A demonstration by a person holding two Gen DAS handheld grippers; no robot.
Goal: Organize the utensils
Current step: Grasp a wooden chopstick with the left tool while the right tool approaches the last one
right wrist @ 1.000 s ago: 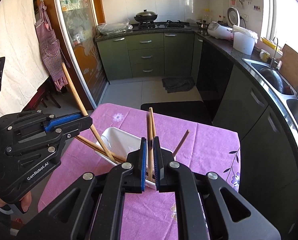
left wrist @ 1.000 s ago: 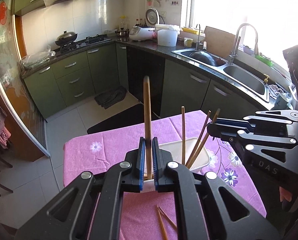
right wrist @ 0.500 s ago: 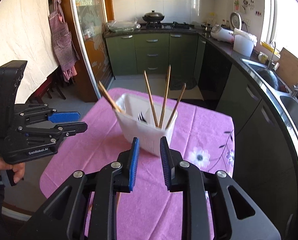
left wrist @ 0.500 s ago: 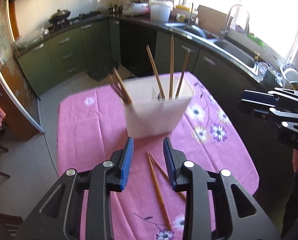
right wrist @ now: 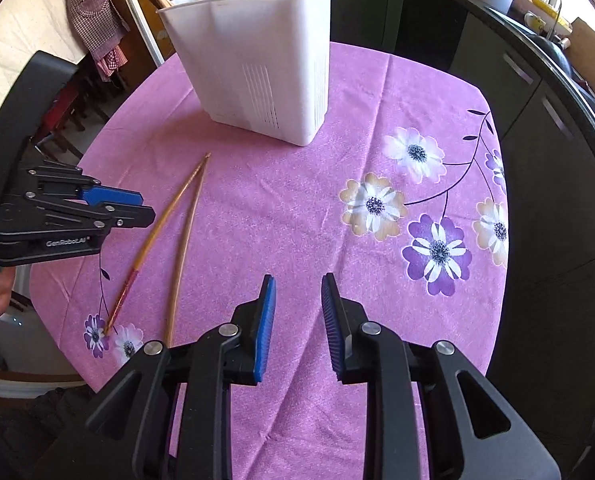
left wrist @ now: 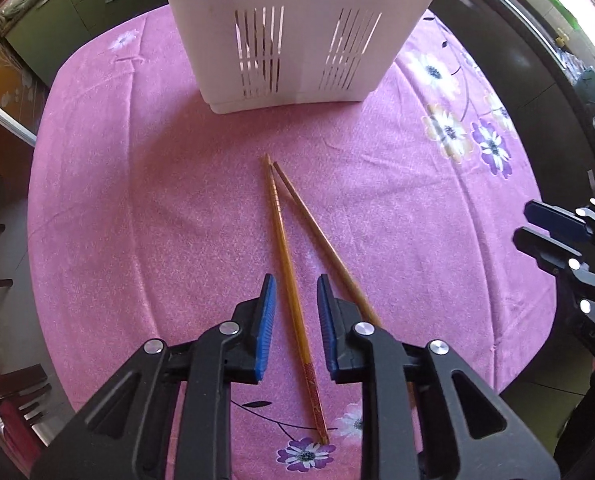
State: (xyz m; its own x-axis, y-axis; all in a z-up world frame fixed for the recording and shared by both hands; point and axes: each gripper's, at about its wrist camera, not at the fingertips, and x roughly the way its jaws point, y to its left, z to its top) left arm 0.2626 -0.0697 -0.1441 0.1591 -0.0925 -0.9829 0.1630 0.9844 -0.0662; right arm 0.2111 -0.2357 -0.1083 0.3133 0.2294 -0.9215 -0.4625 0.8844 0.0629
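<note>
A white slotted utensil holder [left wrist: 297, 36] stands on the pink flowered tablecloth [left wrist: 137, 200]; in the right wrist view the holder [right wrist: 257, 60] has several chopsticks standing in it. Two wooden chopsticks [left wrist: 287, 256] lie on the cloth in a narrow V, tips toward the holder; they also show in the right wrist view [right wrist: 177, 232]. My left gripper [left wrist: 296, 304] is open, low over the cloth, its fingers either side of the left chopstick. My right gripper [right wrist: 297, 304] is open and empty above the cloth, to the right of the chopsticks.
The round table's edge drops off on all sides. Dark green kitchen cabinets [right wrist: 517, 80] and a counter run along the right. A chair [left wrist: 5, 392] stands at the left. The right gripper also shows at the left wrist view's right edge [left wrist: 557, 232].
Both grippers let go of chopsticks into the holder, opened, and dropped down toward the cloth. The left gripper now straddles a loose chopstick lying on the table.
</note>
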